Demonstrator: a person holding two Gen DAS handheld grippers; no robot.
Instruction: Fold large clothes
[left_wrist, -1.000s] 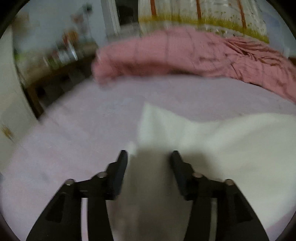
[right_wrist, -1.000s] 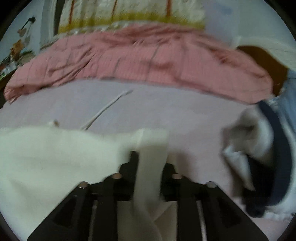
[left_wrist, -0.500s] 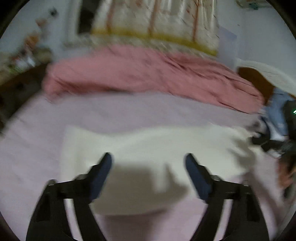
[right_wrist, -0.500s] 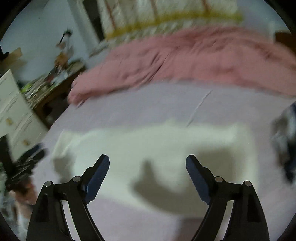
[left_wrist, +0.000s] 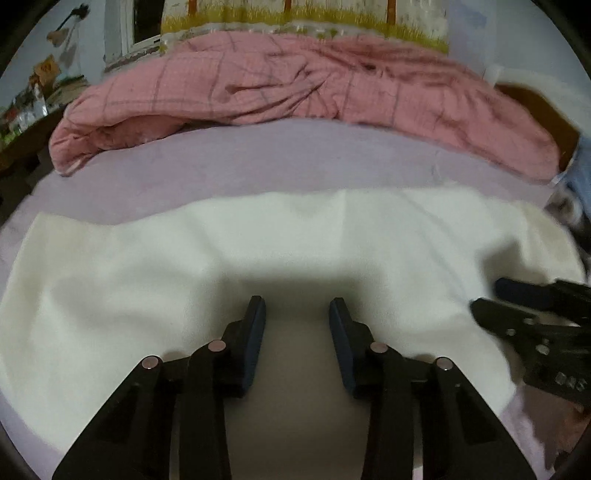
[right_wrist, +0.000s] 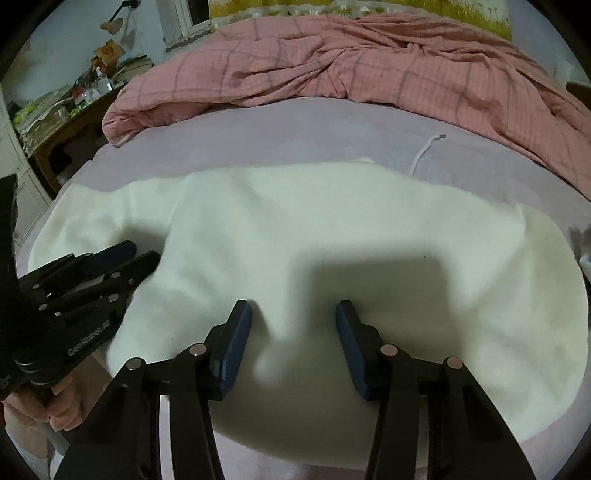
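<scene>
Bedroom: lilac bed (left_wrist: 258, 166), pink quilt (left_wrist: 295, 85) bunched along far edge, cluttered side table (right_wrist: 55, 110) off bed's left edge. White garment (left_wrist: 295, 240) lies flat across bed's near half as wide band, long axis left-right. Your left gripper (left_wrist: 297, 321) hovers over garment's middle, jaws partly open, holding nothing. Your right gripper (right_wrist: 293, 325) likewise: jaws parted, empty, cloth beneath. Judged step: between folds, one fold laid. Next: you reach for one short end, pinch both corners, carry across to opposite end.
</scene>
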